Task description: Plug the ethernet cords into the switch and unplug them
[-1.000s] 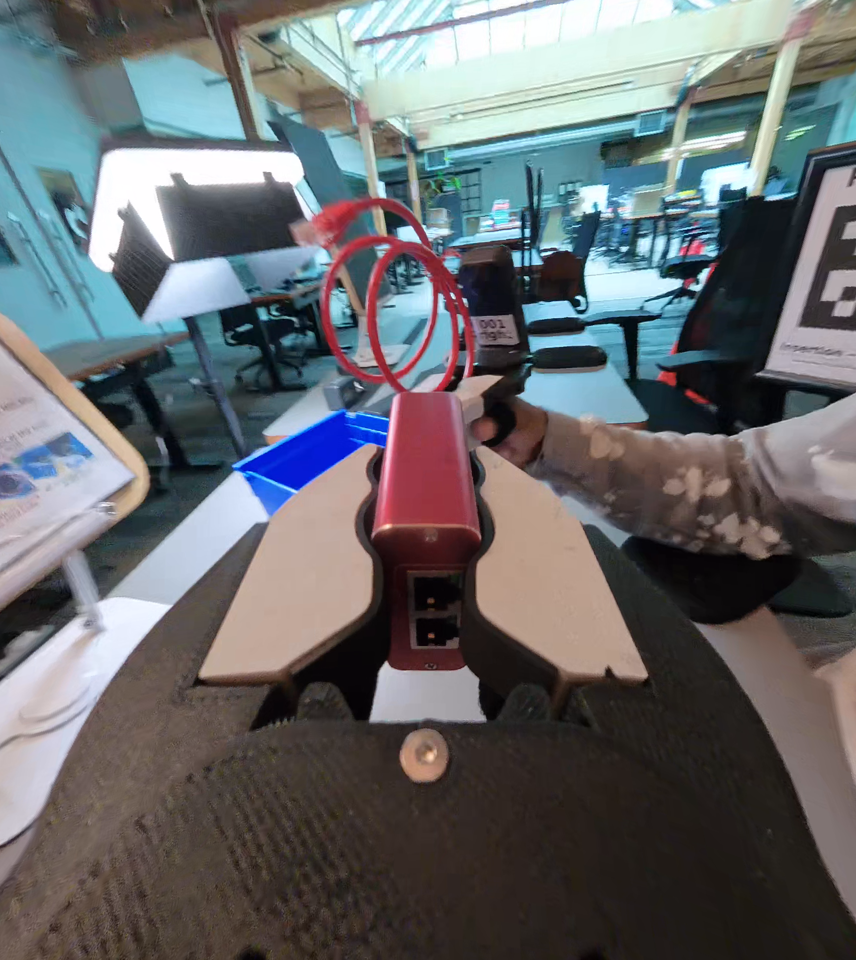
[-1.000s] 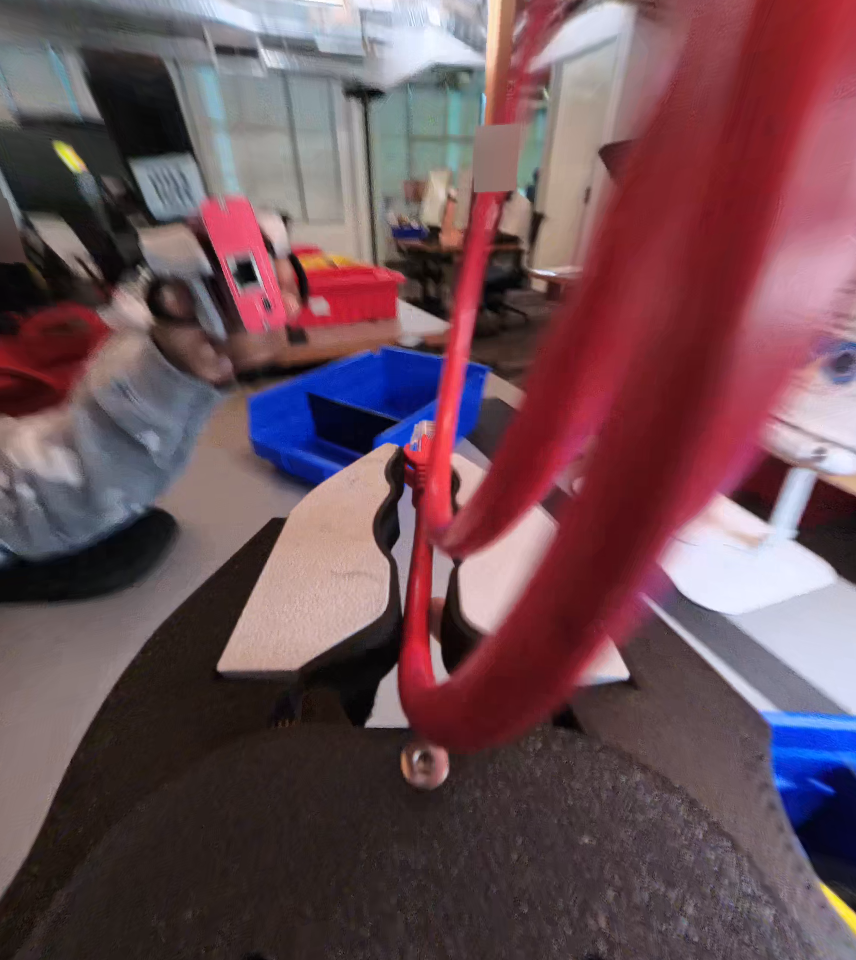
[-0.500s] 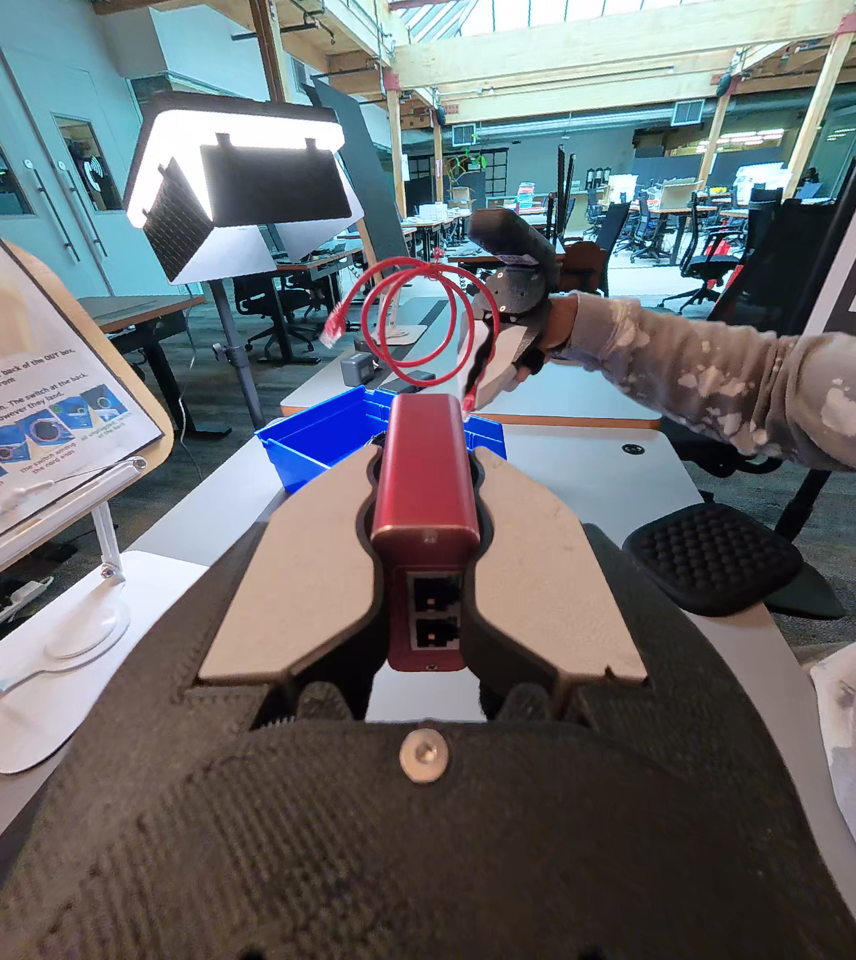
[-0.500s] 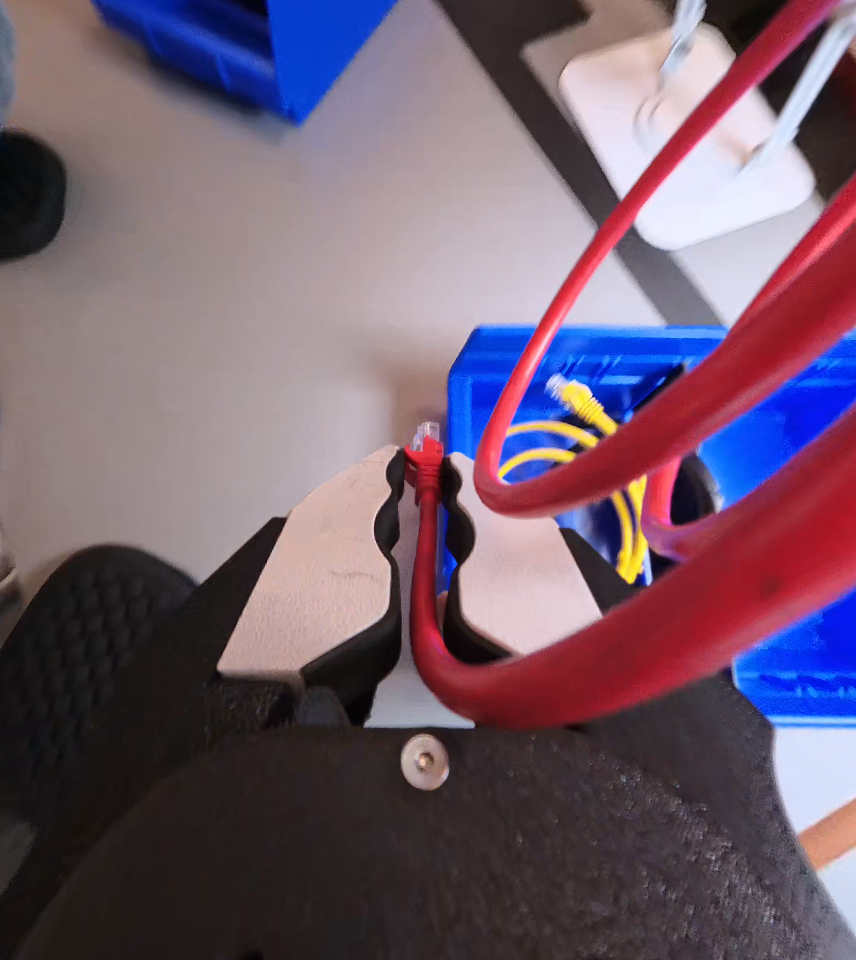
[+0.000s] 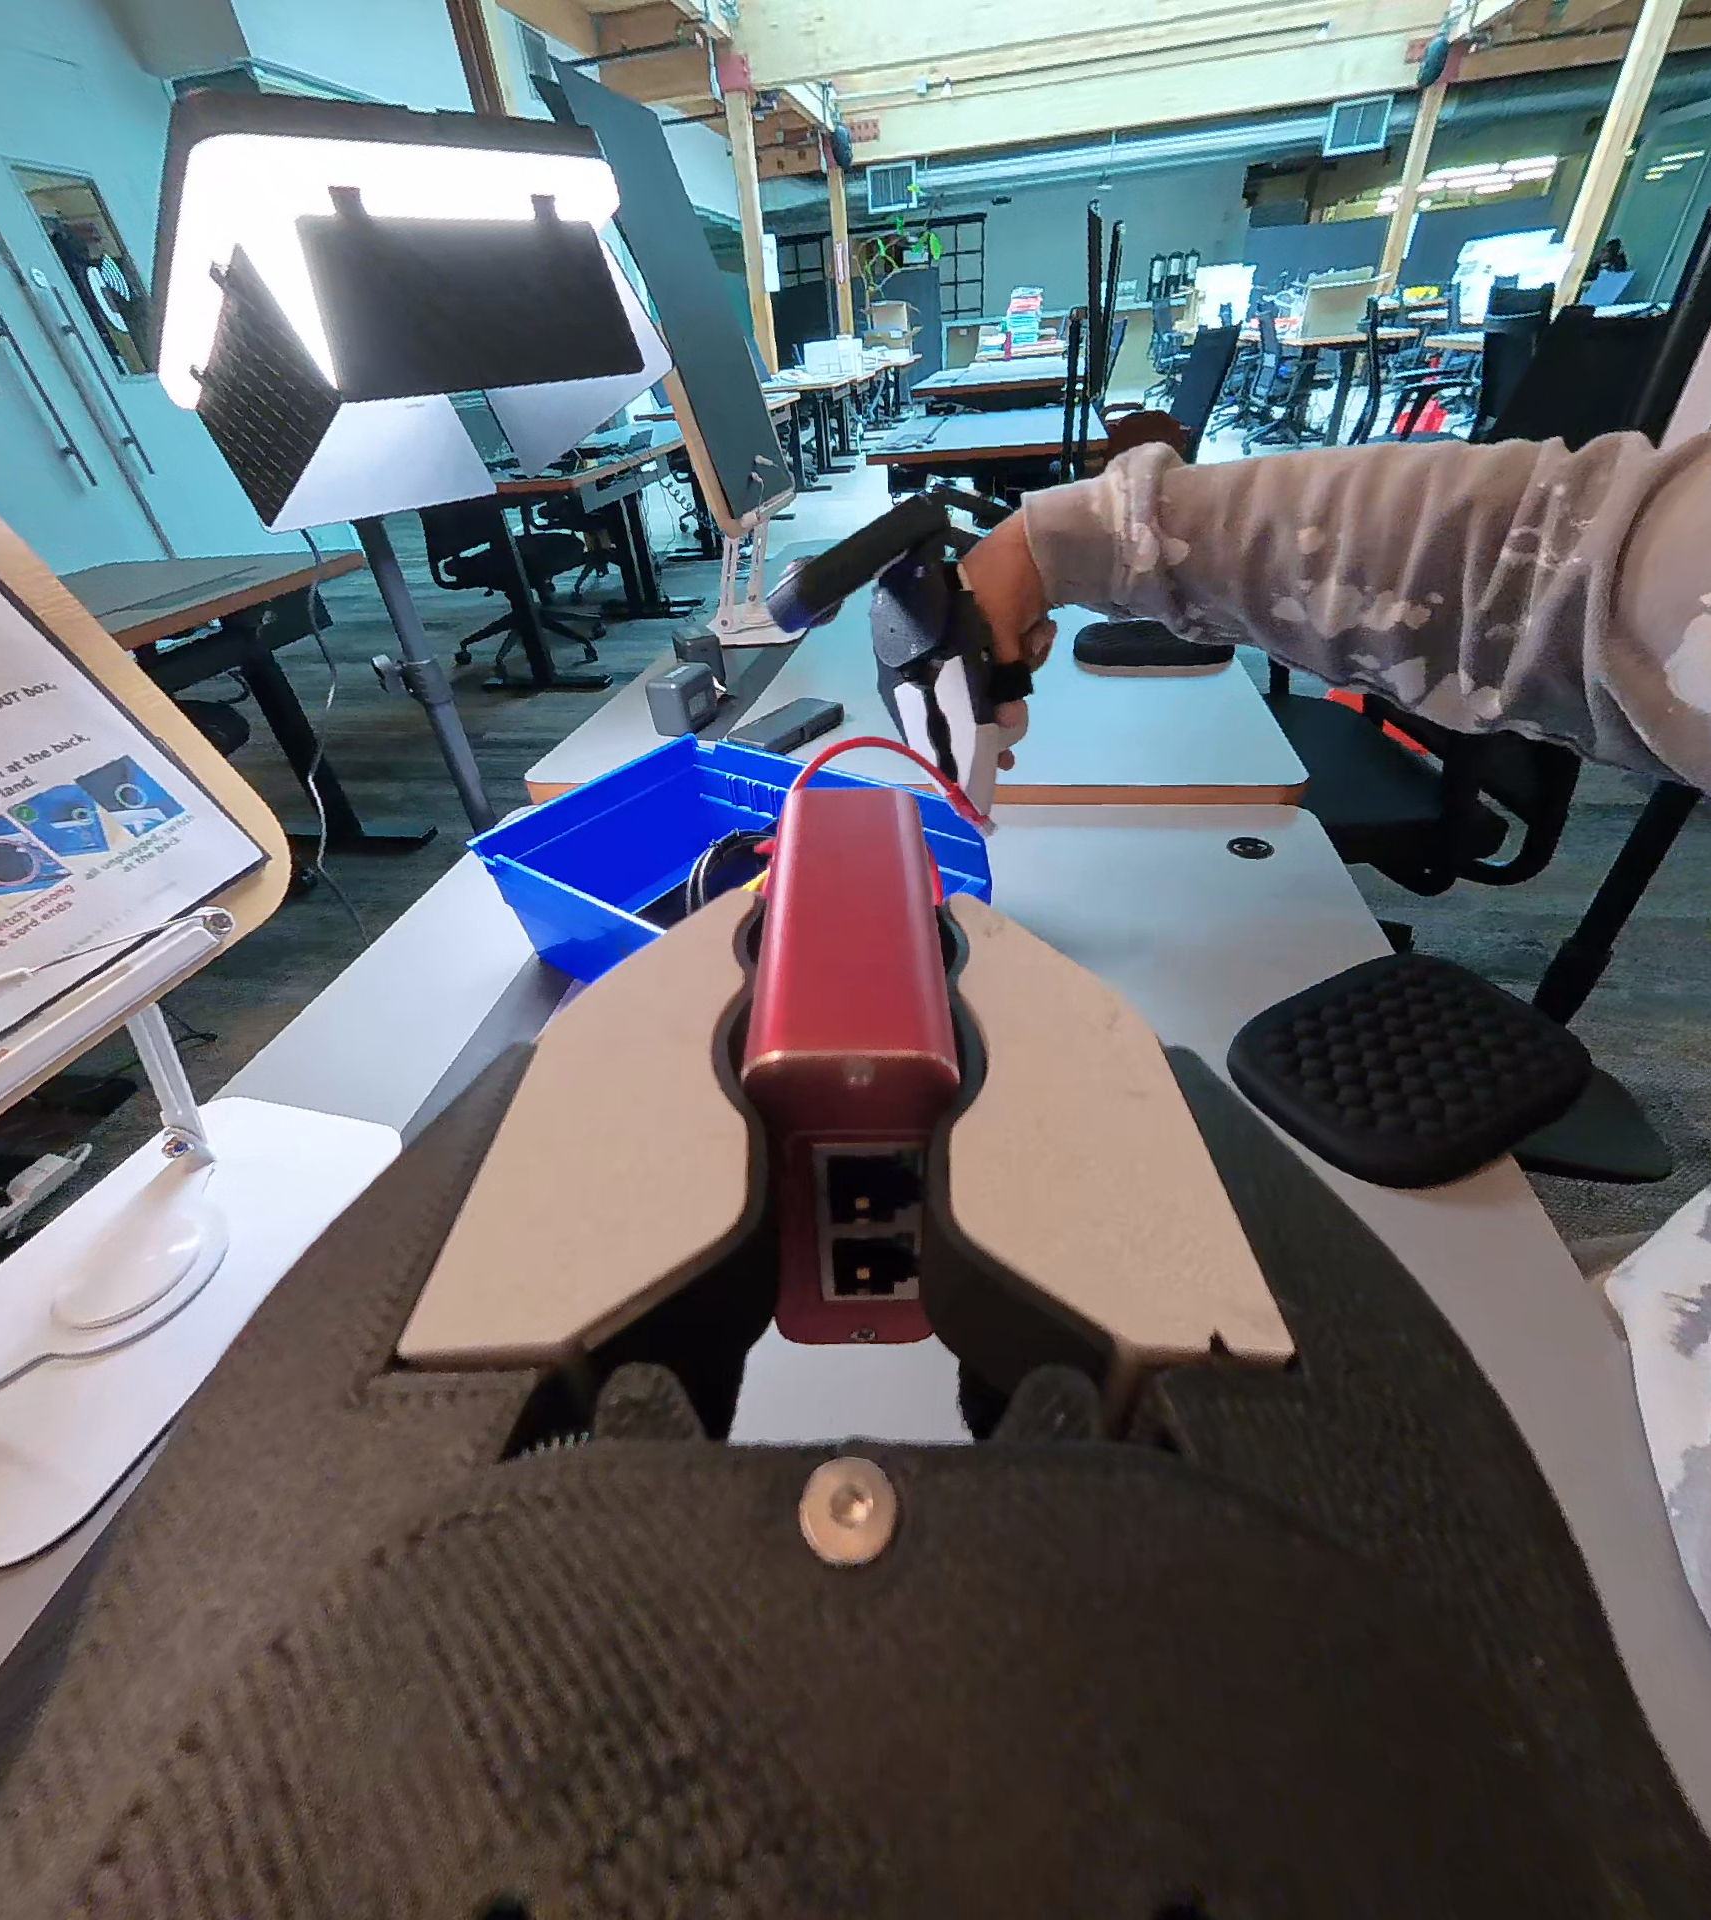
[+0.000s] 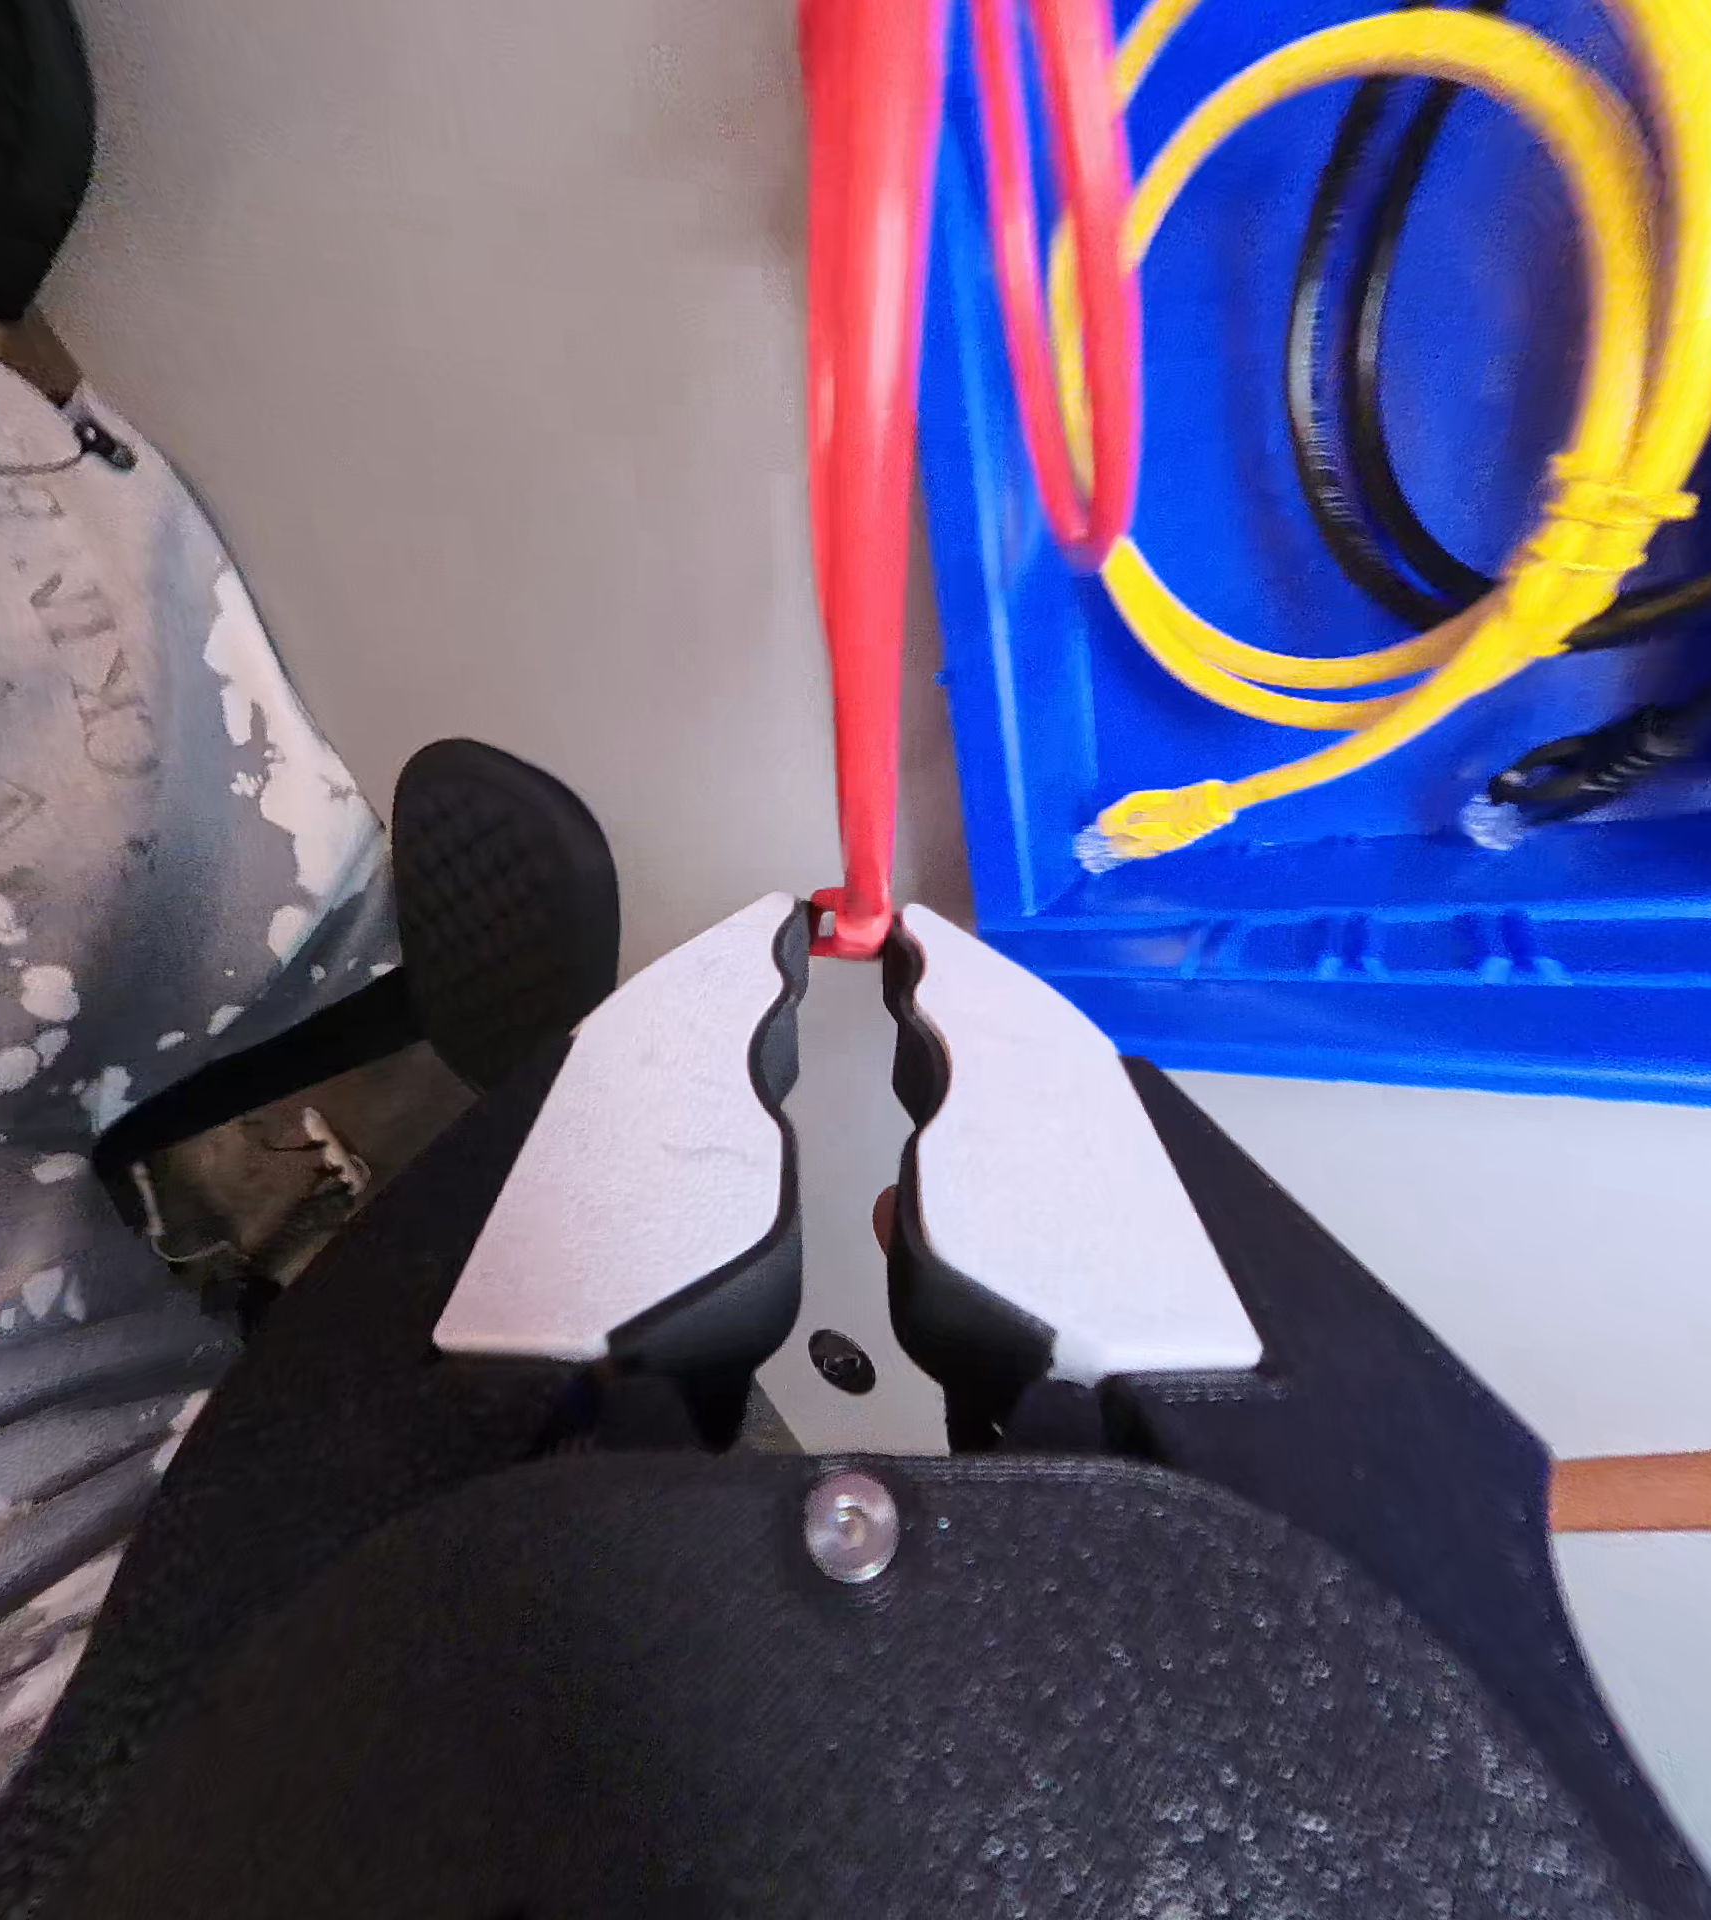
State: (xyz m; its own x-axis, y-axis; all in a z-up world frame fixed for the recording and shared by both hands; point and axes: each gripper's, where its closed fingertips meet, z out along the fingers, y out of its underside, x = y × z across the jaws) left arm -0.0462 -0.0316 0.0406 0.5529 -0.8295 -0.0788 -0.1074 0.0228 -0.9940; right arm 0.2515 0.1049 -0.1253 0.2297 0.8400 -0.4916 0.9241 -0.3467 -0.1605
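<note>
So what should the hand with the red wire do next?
Probably open the right tool and drop the red ethernet cord into the blue plastic bin. Its loops already hang over the bin beside the yellow cord, and both ports on the red metal switch in the left tool are empty.

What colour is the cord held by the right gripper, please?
Red cord, clearest in the right wrist view.

The switch (image 5: pixel 851 966) has a satin red metal shell, the bin (image 5: pixel 612 862) glossy blue plastic, the armrest (image 5: pixel 1402 1060) dimpled black padding.
</note>
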